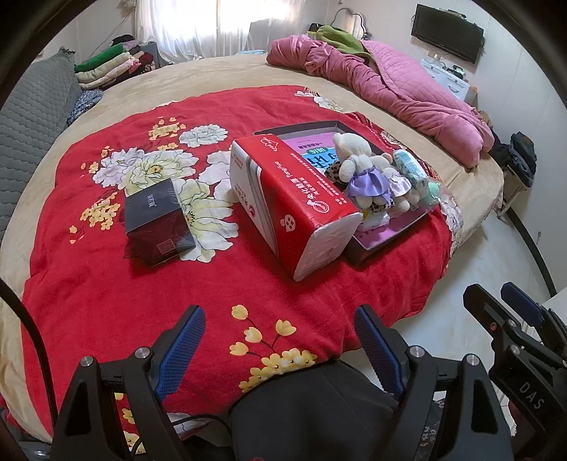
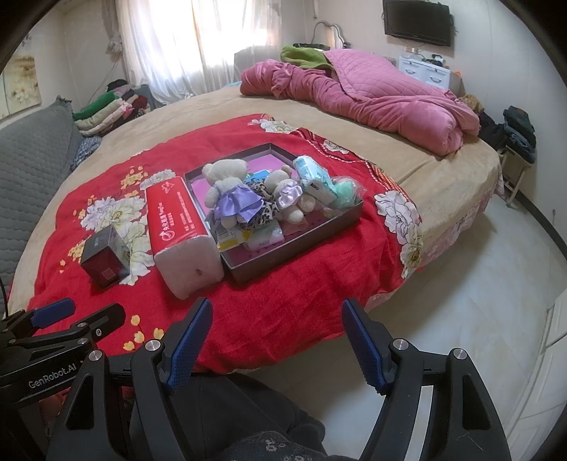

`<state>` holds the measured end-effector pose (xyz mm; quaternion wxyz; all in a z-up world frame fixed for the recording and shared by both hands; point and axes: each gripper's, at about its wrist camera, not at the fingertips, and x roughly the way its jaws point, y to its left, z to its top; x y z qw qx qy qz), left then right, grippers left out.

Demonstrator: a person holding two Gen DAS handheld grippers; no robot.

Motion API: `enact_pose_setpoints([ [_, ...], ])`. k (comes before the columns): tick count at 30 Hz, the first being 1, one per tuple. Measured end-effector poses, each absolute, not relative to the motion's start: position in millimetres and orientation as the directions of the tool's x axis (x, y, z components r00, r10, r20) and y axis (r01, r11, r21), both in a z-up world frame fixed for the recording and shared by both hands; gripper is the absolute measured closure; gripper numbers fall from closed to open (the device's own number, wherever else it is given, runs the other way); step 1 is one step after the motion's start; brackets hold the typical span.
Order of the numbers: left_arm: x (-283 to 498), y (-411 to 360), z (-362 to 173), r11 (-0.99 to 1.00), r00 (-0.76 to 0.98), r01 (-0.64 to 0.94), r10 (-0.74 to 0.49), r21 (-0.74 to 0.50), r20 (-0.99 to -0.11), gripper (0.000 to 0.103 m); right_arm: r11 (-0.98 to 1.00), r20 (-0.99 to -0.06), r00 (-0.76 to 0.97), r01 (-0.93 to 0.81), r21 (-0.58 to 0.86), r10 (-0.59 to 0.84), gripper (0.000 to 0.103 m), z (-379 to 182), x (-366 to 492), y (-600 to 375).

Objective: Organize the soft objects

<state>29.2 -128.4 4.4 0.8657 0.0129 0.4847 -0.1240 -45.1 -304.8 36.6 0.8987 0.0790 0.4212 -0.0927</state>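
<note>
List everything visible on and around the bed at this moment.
blanket: 1, red with flowers, spread on the bed
tray: 1, dark, on the blanket
bears: 2, cream in purple dresses, in the tray
tissue pack: 1, red and white, beside the tray
dark box: 1, black and maroon, on the blanket beyond the pack
pink quilt: 1, bunched at the bed's far side
folded clothes: 1 stack, mixed colours, near the window
TV: 1, black, on the wall
left gripper: open, empty
right gripper: open, empty
</note>
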Motion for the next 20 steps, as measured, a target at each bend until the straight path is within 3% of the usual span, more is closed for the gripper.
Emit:
enact_pose_setpoints([
  [20,34.9,-119.7,-7.5,0.974,0.471,0.202,-0.192,-0.106,-0.861,0.018,0.974,-0.792,0.604,0.218,0.059,-0.087,0.027,26.3,-38.4,-297.9],
])
